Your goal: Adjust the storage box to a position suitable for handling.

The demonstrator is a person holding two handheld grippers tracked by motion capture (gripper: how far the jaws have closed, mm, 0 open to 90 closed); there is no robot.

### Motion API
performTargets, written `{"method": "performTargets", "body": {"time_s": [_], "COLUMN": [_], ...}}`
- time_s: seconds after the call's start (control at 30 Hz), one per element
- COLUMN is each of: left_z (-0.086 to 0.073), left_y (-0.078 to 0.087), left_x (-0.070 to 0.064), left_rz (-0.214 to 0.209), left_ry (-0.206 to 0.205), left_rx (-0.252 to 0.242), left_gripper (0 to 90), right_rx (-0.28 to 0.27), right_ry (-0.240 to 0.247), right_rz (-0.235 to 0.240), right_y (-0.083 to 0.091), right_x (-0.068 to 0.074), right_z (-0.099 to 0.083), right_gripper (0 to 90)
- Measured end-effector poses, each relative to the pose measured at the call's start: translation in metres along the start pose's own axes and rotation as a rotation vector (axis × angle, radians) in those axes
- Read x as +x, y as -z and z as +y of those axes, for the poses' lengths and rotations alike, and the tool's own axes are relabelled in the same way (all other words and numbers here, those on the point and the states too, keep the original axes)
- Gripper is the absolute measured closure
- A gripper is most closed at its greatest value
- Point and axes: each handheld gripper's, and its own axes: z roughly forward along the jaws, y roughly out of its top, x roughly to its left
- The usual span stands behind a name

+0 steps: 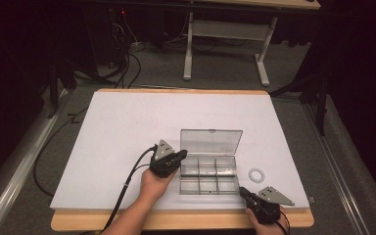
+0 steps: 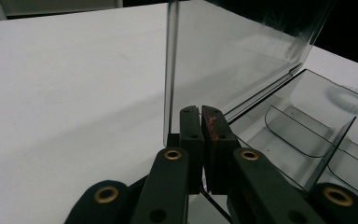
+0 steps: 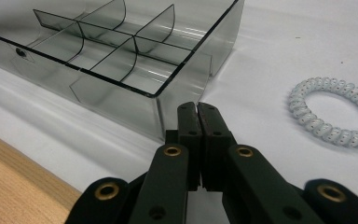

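A clear plastic compartment box [image 1: 208,176] sits open on the white table top, its lid [image 1: 210,142] standing up at the back. My left gripper [image 1: 182,155] is at the box's left end, by the lid's corner. In the left gripper view its jaws [image 2: 200,112] are pressed together with nothing between them, next to the upright lid [image 2: 233,56]. My right gripper [image 1: 243,190] rests off the box's front right corner, shut and empty [image 3: 198,109]. A white coiled hair tie [image 1: 257,174] lies on the table right of the box [image 3: 121,51], and shows to the right of the jaws as the hair tie [image 3: 335,112].
The white board [image 1: 127,127] lies on a wooden table whose front edge [image 3: 9,182] is close behind my right gripper. Cables trail from both grippers toward the person. Beyond the table are a dark floor, cable bundles and another desk's legs [image 1: 188,49].
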Motion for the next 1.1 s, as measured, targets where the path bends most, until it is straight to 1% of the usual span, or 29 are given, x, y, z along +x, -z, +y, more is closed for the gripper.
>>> {"method": "performTargets", "body": {"time_s": [0.1,0.17,0.3,0.4,0.47,0.5,0.53,0.57,0.6,0.63,0.7,0.83,0.9,0.97,1.03,1.1], "left_z": [0.000,0.001,0.002,0.001,-0.001,-0.003,-0.005,-0.007,-0.010,-0.012,-0.017,-0.028,-0.033,-0.035,-0.038,-0.039], "left_y": [0.001,0.001,0.006,0.012,0.018,0.021,0.025,0.027,0.032,0.034,0.040,0.058,0.068,0.077,0.087,0.097], "left_x": [0.001,0.002,0.004,0.008,0.015,0.018,0.021,0.023,0.027,0.030,0.038,0.057,0.066,0.072,0.080,0.088], "left_rz": [0.015,0.013,0.025,0.055,0.076,0.080,0.096,0.101,0.120,0.124,0.144,0.199,0.232,0.270,0.290,0.324], "left_ry": [-0.002,0.005,0.001,-0.014,-0.015,-0.010,-0.015,-0.016,-0.018,-0.016,-0.016,-0.014,-0.021,-0.038,-0.041,-0.057], "left_rx": [-0.001,-0.005,-0.008,-0.002,0.008,0.012,0.018,0.019,0.030,0.034,0.056,0.091,0.110,0.131,0.148,0.161], "left_gripper": [87.3,86.9,84.6,81.5,78.3,76.7,74.5,72.8,71.6,70.1,67.9,63.2,61.2,60.6,59.2,58.1], "right_rx": [-0.001,0.000,-0.001,-0.002,-0.002,-0.002,-0.002,-0.003,-0.003,-0.004,-0.005,-0.006,-0.006,-0.006,-0.008,-0.008], "right_ry": [-0.001,-0.002,-0.007,-0.007,-0.010,-0.010,-0.011,-0.015,-0.016,-0.018,-0.021,-0.027,-0.031,-0.029,-0.025,-0.029], "right_rz": [0.000,0.000,-0.001,-0.001,-0.001,-0.002,-0.005,-0.007,-0.010,-0.012,-0.017,-0.025,-0.028,-0.031,-0.035,-0.041], "right_y": [0.000,0.000,0.001,0.001,0.001,0.001,0.001,0.001,0.001,0.001,0.002,0.003,0.003,0.004,0.004,0.005], "right_x": [0.000,-0.001,-0.001,-0.002,-0.002,-0.003,-0.004,-0.004,-0.005,-0.006,-0.007,-0.008,-0.009,-0.009,-0.010,-0.010], "right_z": [0.000,0.000,0.000,0.000,0.000,-0.001,-0.001,-0.001,-0.001,-0.001,-0.001,-0.001,-0.002,-0.001,-0.001,-0.001], "right_gripper": [89.0,89.0,89.0,89.0,88.9,88.8,88.7,88.6,88.5,88.5,88.2,87.9,87.8,87.6,87.3,87.0]}}
